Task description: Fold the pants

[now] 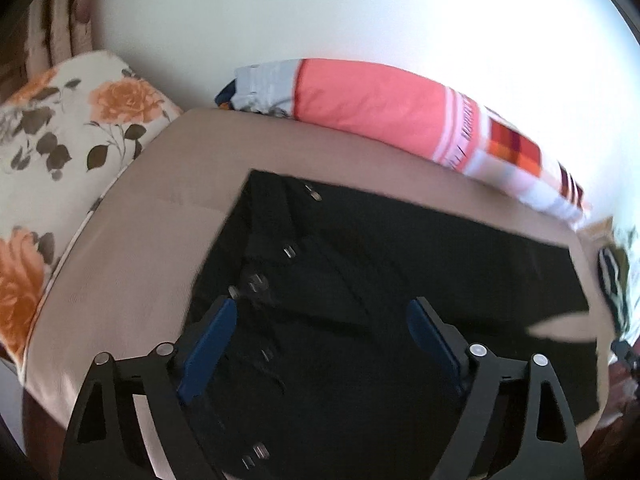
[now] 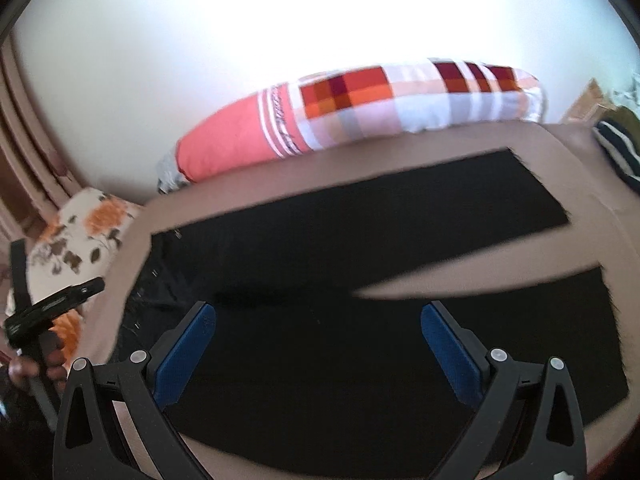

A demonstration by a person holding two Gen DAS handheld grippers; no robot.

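Black pants (image 1: pixel 380 272) lie spread flat on a tan bed sheet (image 1: pixel 132 248), waistband with metal buttons at the left, two legs running right with a tan gap between them. My left gripper (image 1: pixel 320 312) hovers over the waist end, its blue pads wide apart with nothing between them. In the right wrist view the same pants (image 2: pixel 360 232) fill the middle. My right gripper (image 2: pixel 318 316) stands open above the crotch area, near where the legs part. The left gripper's body (image 2: pixel 52 304), held by a hand, shows at the left edge of that view.
A long pink and checked bolster pillow (image 1: pixel 380 100) lies along the wall behind the pants. A floral pillow (image 1: pixel 72 128) sits at the left end of the bed. A striped dark cloth (image 2: pixel 616 148) lies at the right end. The bed edge runs under both grippers.
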